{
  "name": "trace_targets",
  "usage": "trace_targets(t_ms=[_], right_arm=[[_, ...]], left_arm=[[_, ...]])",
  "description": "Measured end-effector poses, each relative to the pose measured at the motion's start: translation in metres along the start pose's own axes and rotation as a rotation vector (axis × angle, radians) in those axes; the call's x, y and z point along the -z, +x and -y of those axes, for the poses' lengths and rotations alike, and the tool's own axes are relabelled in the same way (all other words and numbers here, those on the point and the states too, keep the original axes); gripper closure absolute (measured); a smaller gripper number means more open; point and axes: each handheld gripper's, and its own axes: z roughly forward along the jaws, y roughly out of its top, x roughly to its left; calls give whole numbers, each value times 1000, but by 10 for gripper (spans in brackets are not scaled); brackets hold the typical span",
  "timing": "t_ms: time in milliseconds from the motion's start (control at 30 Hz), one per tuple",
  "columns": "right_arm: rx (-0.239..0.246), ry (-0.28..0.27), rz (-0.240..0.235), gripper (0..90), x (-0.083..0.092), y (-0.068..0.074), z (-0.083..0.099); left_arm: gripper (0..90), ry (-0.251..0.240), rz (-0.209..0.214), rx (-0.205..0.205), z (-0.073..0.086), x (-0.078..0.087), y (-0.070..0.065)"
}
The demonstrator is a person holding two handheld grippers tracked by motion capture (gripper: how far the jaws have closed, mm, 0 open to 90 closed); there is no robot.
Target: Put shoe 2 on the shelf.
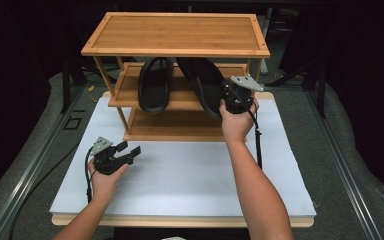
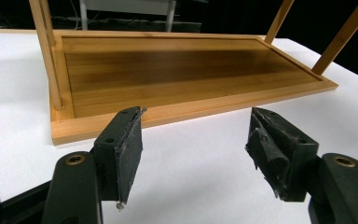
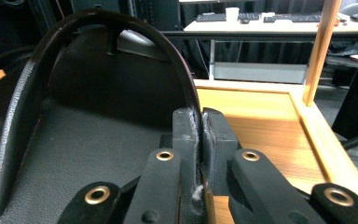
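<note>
A: Two black open-toe sandals are at the middle shelf of the three-tier bamboo shoe rack (image 1: pixel 176 34). The left-hand sandal (image 1: pixel 155 84) lies flat on that shelf; the right-hand sandal (image 1: pixel 203 85) is tilted, its heel end hanging out past the shelf's front edge.

B: And that second one is held?

A: Yes. The right hand-held gripper (image 1: pixel 236 98) has its jaws pinched tight on the sandal's side rim (image 3: pixel 192 116), with hardly any gap between them in its own view. The left hand-held gripper (image 1: pixel 128 150) rests low on the white surface (image 1: pixel 190 170) in front of the rack, jaws spread wide with nothing between them (image 2: pixel 193 149).

B: What could spoil it from here?

A: I'd judge the grip is the weak point: a thin pinch on a soft rim, so the sandal could swing or peel out if the hand twists. The toe may also catch the neighbouring sandal or the right rear post (image 3: pixel 320 46), though how much room is left there is hard to tell. Let go now and the heel would probably tip off the shelf.
</note>
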Motion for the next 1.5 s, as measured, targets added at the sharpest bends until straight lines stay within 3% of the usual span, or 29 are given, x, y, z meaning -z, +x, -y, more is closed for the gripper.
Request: trace_targets(t_ms=[300, 367, 400, 467, 500, 633, 700, 767, 800, 833, 933, 967, 1033, 1200, 1267, 1400, 1500], right_arm=[[-65, 6, 54, 846, -18, 2, -1], [-64, 15, 69, 840, -20, 4, -3], [-62, 21, 55, 839, -21, 4, -3], [-63, 25, 86, 830, -22, 6, -4], [-70, 29, 47, 821, -23, 5, -4], [-81, -3, 37, 825, -22, 6, -5], [-95, 4, 39, 763, -22, 7, -6], [-108, -2, -1, 700, -21, 6, -5], [-107, -6, -20, 692, -20, 5, -5], [-104, -6, -8, 681, -18, 5, -4], [-113, -25, -84, 636, -11, 0, -2], [-113, -33, -64, 623, -9, 0, -1], [-95, -14, -103, 608, -2, -2, -1], [-26, -17, -145, 578, 21, -5, -3], [-20, 1, -194, 575, 29, -10, -2], [-5, 12, -226, 552, 44, -15, 2], [0, 15, -251, 550, 52, -16, 6]], left_arm=[[355, 8, 6, -10, 1, -3, -2], [355, 8, 8, -10, 1, -3, -2], [355, 8, 8, -12, 1, -3, -2], [355, 7, 7, -13, 0, -3, -2], [355, 5, 8, -9, 1, -3, -2], [355, 7, 8, -15, 0, -3, -3], [355, 6, 7, -17, 0, -3, -3], [355, 4, 6, -23, -1, -3, -3], [355, 4, 2, -28, -1, -2, -3], [355, 1, -1, -30, -2, -2, -3], [362, -9, -2, -25, -4, -2, -2], [368, -6, 3, -21, -5, -2, -2], [376, 7, -2, -35, -9, -2, -3], [390, -22, 34, -64, -29, 2, -12], [390, -44, 30, -91, -39, 4, -17], [389, -77, 16, -132, -62, 6, -23], [391, -87, 14, -121, -78, 6, -24]])
